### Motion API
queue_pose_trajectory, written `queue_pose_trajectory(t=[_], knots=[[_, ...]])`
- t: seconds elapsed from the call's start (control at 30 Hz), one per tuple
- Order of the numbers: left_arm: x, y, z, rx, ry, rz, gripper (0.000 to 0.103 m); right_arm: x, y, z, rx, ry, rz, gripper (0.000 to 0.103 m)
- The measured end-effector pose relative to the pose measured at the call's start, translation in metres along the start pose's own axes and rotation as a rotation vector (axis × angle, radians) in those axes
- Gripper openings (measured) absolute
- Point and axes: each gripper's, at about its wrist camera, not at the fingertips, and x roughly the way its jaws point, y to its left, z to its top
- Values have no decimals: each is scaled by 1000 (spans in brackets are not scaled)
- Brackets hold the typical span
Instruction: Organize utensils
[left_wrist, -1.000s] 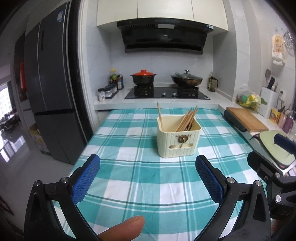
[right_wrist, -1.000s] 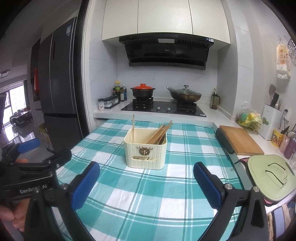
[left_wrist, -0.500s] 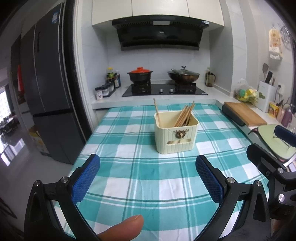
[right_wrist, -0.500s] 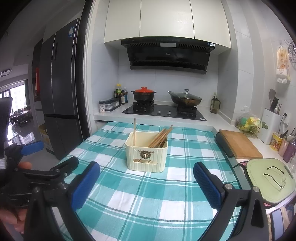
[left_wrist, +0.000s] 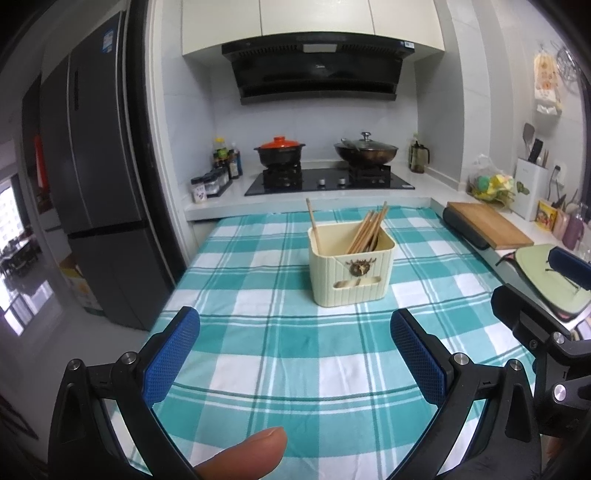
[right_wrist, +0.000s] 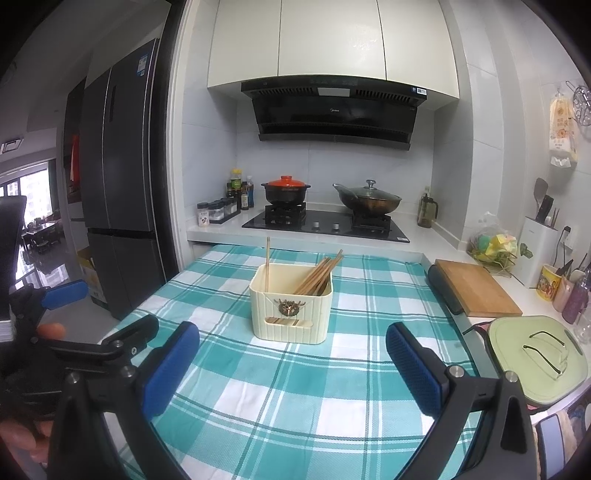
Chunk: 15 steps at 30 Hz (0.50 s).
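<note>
Both hand-held grippers, left gripper (left_wrist: 293, 354) and right gripper (right_wrist: 291, 363), hang wide and empty above the checked tablecloth (left_wrist: 280, 354), whose middle carries a cream holder (left_wrist: 351, 271) of wooden chopsticks (left_wrist: 367, 230).

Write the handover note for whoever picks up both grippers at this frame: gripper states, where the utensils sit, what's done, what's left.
Left gripper: open, empty, above the checked tablecloth, short of the holder.
Right gripper: open, empty, likewise short of it.
Cream utensil holder stands mid-table. A bundle of chopsticks leans inside at its right; a single chopstick stands apart at the left.
Done: nothing lies loose on the cloth.
Left: probably moving the lone chopstick over to the bundle; neither gripper has touched anything.
</note>
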Motion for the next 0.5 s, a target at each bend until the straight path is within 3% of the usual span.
queue_pose_trajectory(t=[0.5], knots=[[-2, 0, 1, 2, -3, 2, 103, -3, -2, -1, 3, -3, -3, 103]])
